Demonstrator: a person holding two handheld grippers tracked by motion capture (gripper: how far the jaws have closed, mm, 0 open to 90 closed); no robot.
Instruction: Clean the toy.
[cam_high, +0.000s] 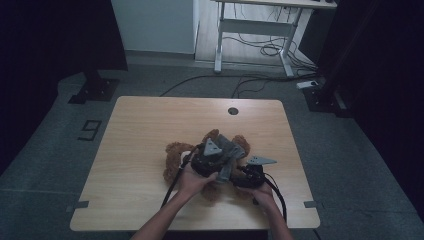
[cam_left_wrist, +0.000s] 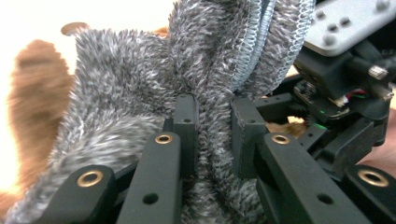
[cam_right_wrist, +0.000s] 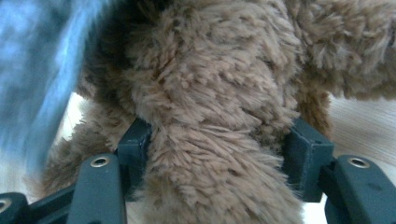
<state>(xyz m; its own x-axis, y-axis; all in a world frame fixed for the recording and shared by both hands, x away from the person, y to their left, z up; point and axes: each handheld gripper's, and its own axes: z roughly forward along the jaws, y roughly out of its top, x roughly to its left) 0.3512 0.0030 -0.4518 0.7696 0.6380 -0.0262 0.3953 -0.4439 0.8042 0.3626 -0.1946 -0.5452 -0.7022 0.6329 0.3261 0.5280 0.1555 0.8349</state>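
Jaws first: my left gripper (cam_left_wrist: 212, 123) is clamped on a bunched fold of the grey fleece cloth (cam_left_wrist: 140, 93). Both pads press into the pile, and the stitched blue-grey hem runs up and away just right of the pinch. Right gripper (cam_right_wrist: 217, 154) has its jaws wide around a thick brown limb of the teddy bear (cam_right_wrist: 210, 84). Fur bulges against both pads, so I read that as a grip on the limb.

In the right gripper view, a blurred strip of the grey cloth hangs at far left, in front of the bear.

In the left gripper view, the right gripper's body sits just right of the cloth, close by, with a brown patch of bear at left behind the fleece.

From the high view: left gripper (cam_high: 209, 159) and right gripper (cam_high: 250, 172) are side by side, near-centre of the wooden table (cam_high: 140, 150), both hands under them. Cloth (cam_high: 231, 150) drapes between the two, over the bear (cam_high: 175, 157). Bear lies on the table, sticking out to the left and far side of the grippers.

Cable hole (cam_high: 233, 110) sits near the table's far edge, well apart from the work.
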